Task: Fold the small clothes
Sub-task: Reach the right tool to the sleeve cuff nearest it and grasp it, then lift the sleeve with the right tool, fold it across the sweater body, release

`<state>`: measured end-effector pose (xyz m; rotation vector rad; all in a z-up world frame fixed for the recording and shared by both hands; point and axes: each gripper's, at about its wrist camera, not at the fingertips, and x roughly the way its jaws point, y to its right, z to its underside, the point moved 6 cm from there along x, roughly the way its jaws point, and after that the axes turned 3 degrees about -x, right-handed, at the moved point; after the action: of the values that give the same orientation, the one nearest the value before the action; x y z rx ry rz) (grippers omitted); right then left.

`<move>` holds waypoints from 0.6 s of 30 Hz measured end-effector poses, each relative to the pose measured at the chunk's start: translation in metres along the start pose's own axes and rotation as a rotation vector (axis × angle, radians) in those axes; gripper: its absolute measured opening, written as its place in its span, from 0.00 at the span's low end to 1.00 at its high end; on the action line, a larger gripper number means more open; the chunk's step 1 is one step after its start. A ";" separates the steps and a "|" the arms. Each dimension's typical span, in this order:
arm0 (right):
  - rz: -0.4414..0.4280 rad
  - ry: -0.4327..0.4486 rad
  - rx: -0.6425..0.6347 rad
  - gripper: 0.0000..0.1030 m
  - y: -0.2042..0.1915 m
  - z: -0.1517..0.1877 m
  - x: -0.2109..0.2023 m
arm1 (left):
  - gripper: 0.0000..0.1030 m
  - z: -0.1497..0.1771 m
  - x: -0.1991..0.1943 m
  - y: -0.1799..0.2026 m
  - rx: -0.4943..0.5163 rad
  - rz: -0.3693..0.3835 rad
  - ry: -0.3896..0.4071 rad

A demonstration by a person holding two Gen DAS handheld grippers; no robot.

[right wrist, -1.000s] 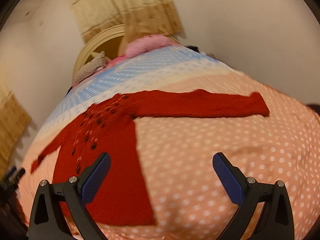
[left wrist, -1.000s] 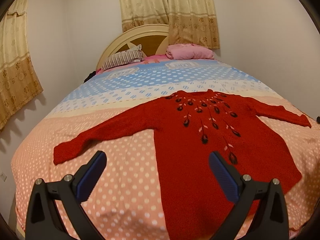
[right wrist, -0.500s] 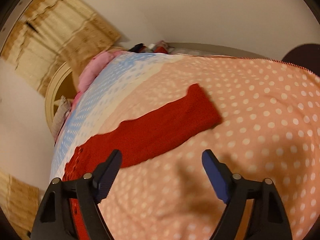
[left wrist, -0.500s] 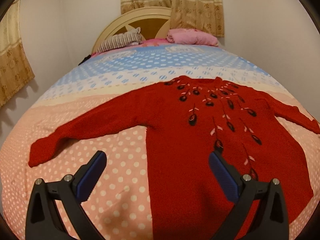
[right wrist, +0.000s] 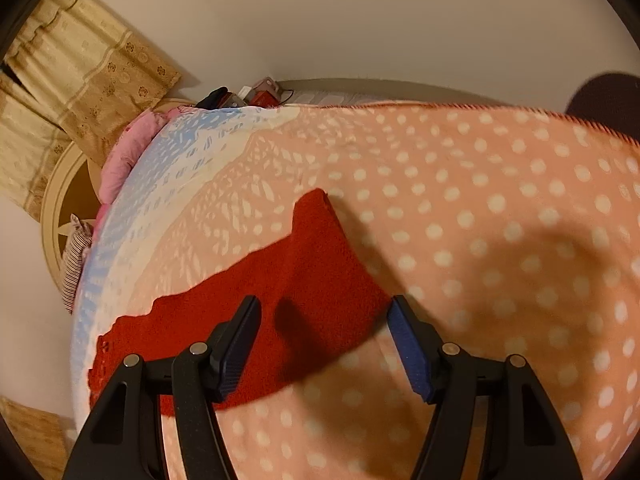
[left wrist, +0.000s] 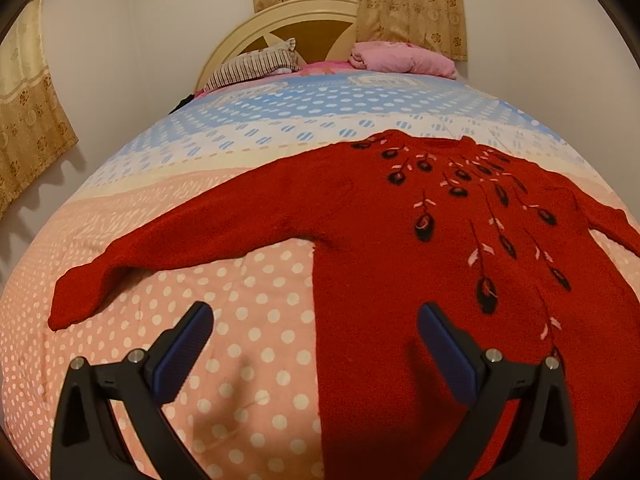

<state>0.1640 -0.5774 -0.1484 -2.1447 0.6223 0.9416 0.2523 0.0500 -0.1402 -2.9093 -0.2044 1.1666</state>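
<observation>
Left wrist view: red sweater (left wrist: 400,240) lies flat, face up, on the dotted bedspread (left wrist: 248,320), sleeves spread so you can fold each inward. Your left gripper (left wrist: 314,344) hangs wide open over the sweater's side edge, holding nothing. Your right gripper (right wrist: 324,340) has just been closing; its jaws straddle the sleeve (right wrist: 316,280) end, probably for a pinch, pads not yet pressing.

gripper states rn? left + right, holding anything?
Left gripper: open, empty, above the red knitted sweater.
Right gripper: open, jaws just been closing, straddling the sweater's sleeve end, not gripping it yet.
</observation>
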 end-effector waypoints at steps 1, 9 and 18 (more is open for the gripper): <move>0.011 -0.004 -0.016 0.45 -0.001 -0.003 0.004 | 1.00 -0.001 0.001 -0.001 -0.007 0.001 0.000; -0.022 0.047 -0.096 0.13 -0.025 -0.010 -0.010 | 1.00 0.002 0.008 -0.019 -0.078 0.015 -0.015; -0.122 0.150 -0.241 0.13 -0.121 -0.029 -0.069 | 1.00 0.001 0.000 -0.040 -0.136 0.019 0.008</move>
<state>0.2129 -0.5129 -0.0318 -2.4551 0.4616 0.8293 0.2469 0.0895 -0.1384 -3.0381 -0.2676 1.1888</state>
